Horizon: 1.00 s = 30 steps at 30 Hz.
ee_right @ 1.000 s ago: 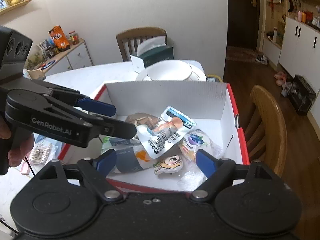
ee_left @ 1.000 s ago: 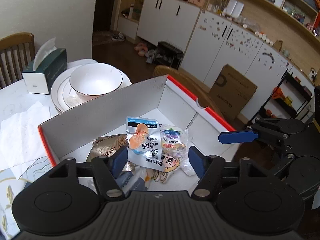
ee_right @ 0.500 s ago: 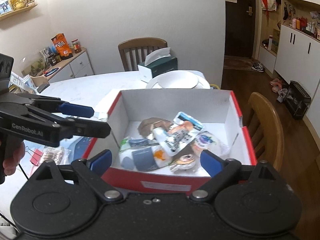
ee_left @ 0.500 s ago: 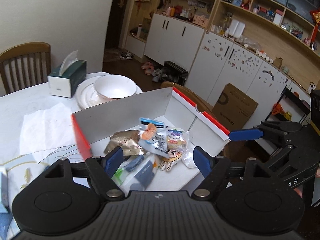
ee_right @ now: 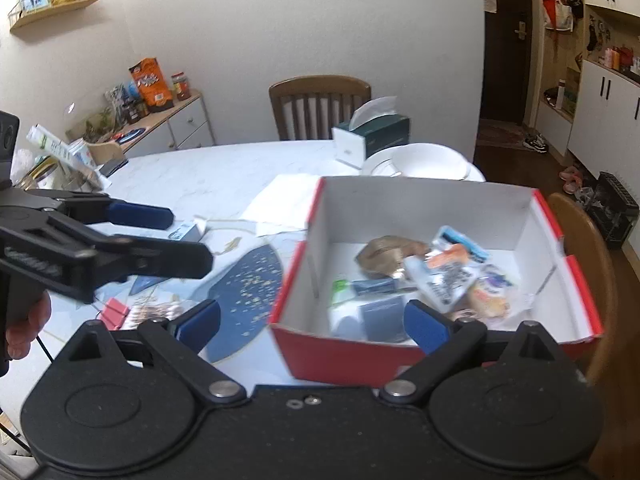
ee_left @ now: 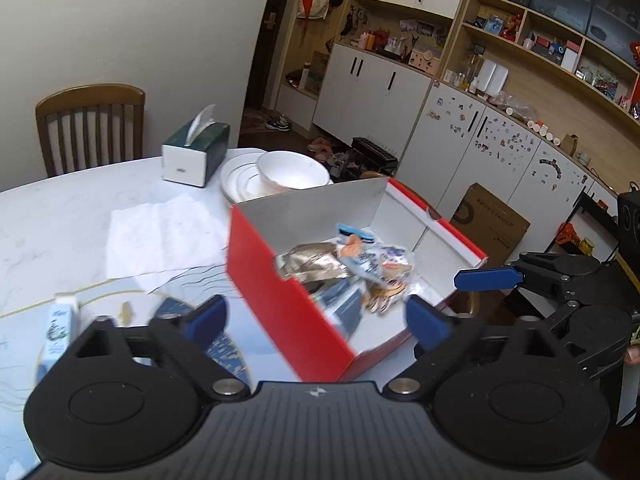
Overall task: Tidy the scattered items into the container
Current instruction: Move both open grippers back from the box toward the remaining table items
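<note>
- Left tool (ee_left: 312, 318) is spreading its jaws wider right now with nothing between them. It's hanging over the near corner of the box (ee_left: 280, 292), so I'd guess it's empty-handed and free to go after the next thing.
- Right tool (ee_right: 312, 320) is doing the same: jaws opening, nothing pinched, sitting at the near wall of the box.
- The box is sitting at the table (ee_right: 224, 168) edge next to a chair (ee_right: 584, 264), open side up, which makes sense since stuff only needs dropping in from above.
- Snack packets (ee_right: 444, 276) are already piling up inside, a brown pouch (ee_left: 312, 262) and some printed sachets, all loose on the box floor. Nobody's stacking them neatly, and a tidy-up probably doesn't need that.
- Some bits are lying outside on the blue placemat (ee_right: 244, 292): red clips (ee_right: 114, 314), a small carton (ee_left: 60, 326) and what looks like a bundle of swabs, though that one's blurry. Those look like what's left to collect.
- Tissue box (ee_left: 196, 154) and bowl (ee_left: 290, 170) on plates are standing well behind the box; they look like regular table stuff, not clutter.
</note>
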Each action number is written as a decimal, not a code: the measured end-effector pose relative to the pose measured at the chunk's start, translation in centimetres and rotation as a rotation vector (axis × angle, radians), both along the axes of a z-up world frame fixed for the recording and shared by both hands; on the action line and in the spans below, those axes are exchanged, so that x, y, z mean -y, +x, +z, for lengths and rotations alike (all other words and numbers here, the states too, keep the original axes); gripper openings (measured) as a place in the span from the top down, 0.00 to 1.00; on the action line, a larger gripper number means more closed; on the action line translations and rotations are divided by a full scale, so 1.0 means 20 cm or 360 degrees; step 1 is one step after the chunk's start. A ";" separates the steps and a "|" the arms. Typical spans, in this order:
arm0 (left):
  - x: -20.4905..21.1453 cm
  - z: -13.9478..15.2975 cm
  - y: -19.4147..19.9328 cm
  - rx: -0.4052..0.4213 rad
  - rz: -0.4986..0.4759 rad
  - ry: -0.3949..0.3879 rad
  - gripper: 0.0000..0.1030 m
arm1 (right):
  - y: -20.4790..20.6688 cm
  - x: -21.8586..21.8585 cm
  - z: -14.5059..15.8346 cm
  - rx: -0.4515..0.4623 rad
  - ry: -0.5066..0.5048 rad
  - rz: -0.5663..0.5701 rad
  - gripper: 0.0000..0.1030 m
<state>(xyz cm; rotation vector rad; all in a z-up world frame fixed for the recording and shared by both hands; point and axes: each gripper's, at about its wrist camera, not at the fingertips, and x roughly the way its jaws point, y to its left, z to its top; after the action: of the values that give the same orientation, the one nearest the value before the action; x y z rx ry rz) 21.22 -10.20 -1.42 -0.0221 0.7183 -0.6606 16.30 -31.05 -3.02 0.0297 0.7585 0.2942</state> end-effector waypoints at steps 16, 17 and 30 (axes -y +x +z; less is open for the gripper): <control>-0.59 -0.16 -0.11 -0.0082 0.0058 -0.0006 0.00 | -0.01 -0.44 -0.10 -0.0078 -0.0010 0.0011 0.05; -0.61 -0.17 -0.11 -0.0081 0.0050 0.0006 0.00 | -0.01 -0.46 -0.10 -0.0080 -0.0011 0.0013 0.05; -0.91 -0.33 -0.13 -0.0068 -0.0081 0.0196 0.00 | 0.07 -0.75 -0.22 -0.0170 -0.0045 0.0037 0.05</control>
<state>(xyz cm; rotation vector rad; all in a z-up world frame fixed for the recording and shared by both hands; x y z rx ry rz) 18.57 7.93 -8.10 0.0959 0.8018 -0.6652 17.69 -16.05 -7.50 0.0099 0.8692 0.3055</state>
